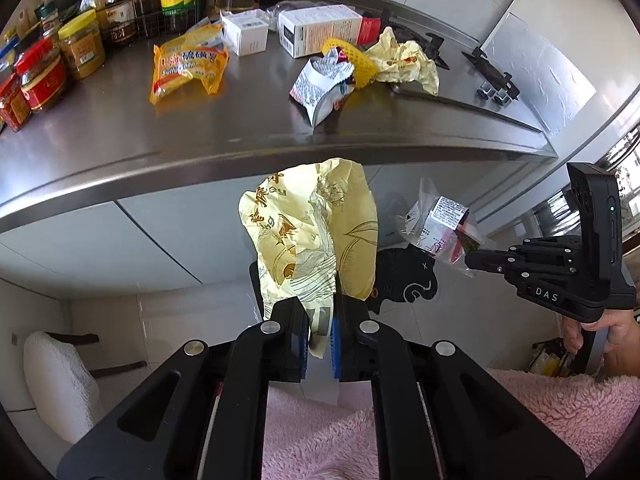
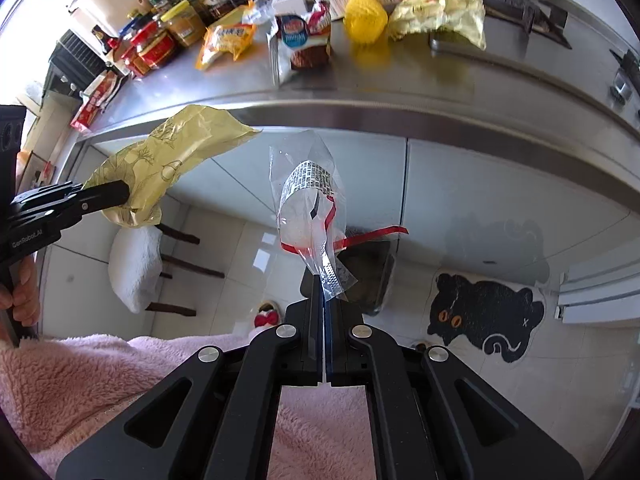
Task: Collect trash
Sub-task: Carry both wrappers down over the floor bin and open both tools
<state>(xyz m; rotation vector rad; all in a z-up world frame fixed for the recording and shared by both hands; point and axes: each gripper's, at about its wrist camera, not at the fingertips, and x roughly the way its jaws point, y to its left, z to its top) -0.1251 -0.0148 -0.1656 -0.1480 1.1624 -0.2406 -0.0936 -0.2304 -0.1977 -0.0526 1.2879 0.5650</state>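
My left gripper (image 1: 320,322) is shut on a crumpled pale yellow paper wrapper (image 1: 312,232), held in the air below the steel counter's front edge (image 1: 240,160). It also shows in the right wrist view (image 2: 176,160). My right gripper (image 2: 324,300) is shut on a clear plastic wrapper with a printed label and red strip (image 2: 308,208), also held below the counter edge; in the left wrist view this wrapper (image 1: 440,224) hangs from the right gripper (image 1: 472,258). A dark bin (image 2: 368,276) stands on the floor just beyond the clear wrapper.
On the counter lie an orange snack bag (image 1: 188,68), a torn silver packet (image 1: 324,84), yellow foam netting (image 1: 352,60), another yellow wrapper (image 1: 404,64), white boxes (image 1: 316,28) and jars (image 1: 80,44). A black cat mat (image 2: 484,316) and a white-cushioned chair (image 2: 136,264) are on the floor.
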